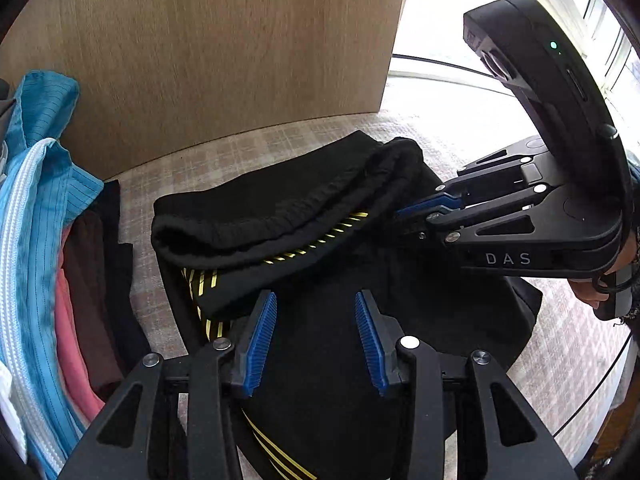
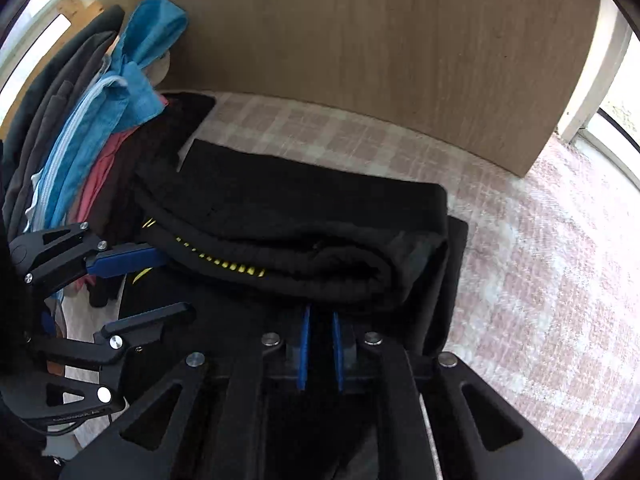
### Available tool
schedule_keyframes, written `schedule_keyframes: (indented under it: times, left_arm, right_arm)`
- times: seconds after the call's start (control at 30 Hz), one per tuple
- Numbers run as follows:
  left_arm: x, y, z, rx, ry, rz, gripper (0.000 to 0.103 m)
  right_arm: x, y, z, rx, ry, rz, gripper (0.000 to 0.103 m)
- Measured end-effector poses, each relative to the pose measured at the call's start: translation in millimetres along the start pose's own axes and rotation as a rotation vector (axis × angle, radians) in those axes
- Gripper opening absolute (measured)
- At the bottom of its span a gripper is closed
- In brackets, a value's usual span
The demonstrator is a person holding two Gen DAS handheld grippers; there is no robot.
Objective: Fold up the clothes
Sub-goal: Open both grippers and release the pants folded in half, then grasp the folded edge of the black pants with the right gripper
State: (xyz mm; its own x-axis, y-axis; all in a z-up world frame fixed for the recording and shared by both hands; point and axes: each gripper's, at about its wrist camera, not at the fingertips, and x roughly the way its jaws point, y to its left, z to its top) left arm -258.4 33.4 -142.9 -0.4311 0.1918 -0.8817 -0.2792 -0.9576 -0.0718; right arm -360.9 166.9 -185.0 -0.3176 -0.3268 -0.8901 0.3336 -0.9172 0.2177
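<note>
Black pants half folded on the checked cover

Wood board point(image 1: 208, 52) stands behind everything, checked cover point(image 2: 540, 280) underneath. The pants point(image 1: 280, 200), black with yellow stripes, lie doubled over in the middle, right beside the pile of clothes point(image 1: 44, 208) on my left. My right claw point(image 2: 320, 320) is pinched narrow on the folded edge of the pants; my left claw point(image 1: 316, 312) hangs wide over them, gripping nothing.

Wrist views crossing, close over trousers point(image 1: 320, 200)
</note>
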Motion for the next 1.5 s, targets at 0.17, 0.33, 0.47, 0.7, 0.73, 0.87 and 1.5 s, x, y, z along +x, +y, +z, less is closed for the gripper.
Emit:
schedule_keyframes:
  times: [0.17, 0.33, 0.47, 0.7, 0.73, 0.87, 1.5]
  left_arm:
    - [-9.0, 21.0, 24.8, -0.127, -0.105, 0.089, 0.033]
    - [-30.8, 5.6, 4.9, -0.046, -0.114, 0.032, 0.041]
    - [-45.4, -3.8, -28.1, -0.016, -0.094, 0.022, 0.042]
    - [-63.2, -1.4, -90.1, -0.094, -0.077, -0.018, 0.042]
    - [-63.4, -0.2, -98.2, -0.11, -0.064, -0.014, 0.042]
    - [-67.3, 11.3, -130.8, -0.212, -0.031, -0.026, 0.044]
    - [-32.5, 1.4, -129.7, -0.188, 0.022, -0.036, 0.043]
  right_arm:
    - [-41.5, -25.8, -4.7, 0.067, -0.078, 0.076, 0.024]
    - [-72.1, -31.4, -51.6, 0.026, -0.091, 0.081, 0.034]
    - [-67.2, -15.8, -69.2, -0.035, -0.053, 0.109, 0.034]
    - [-55.0, -7.5, -96.7, -0.091, 0.005, -0.012, 0.034]
    - [-63.3, -12.6, -102.8, -0.061, -0.013, -0.009, 0.034]
    - [-85.3, -32.4, -132.9, 0.056, -0.029, -0.004, 0.05]
    - [-81.9, -1.8, -163.9, -0.131, 0.004, 0.072, 0.05]
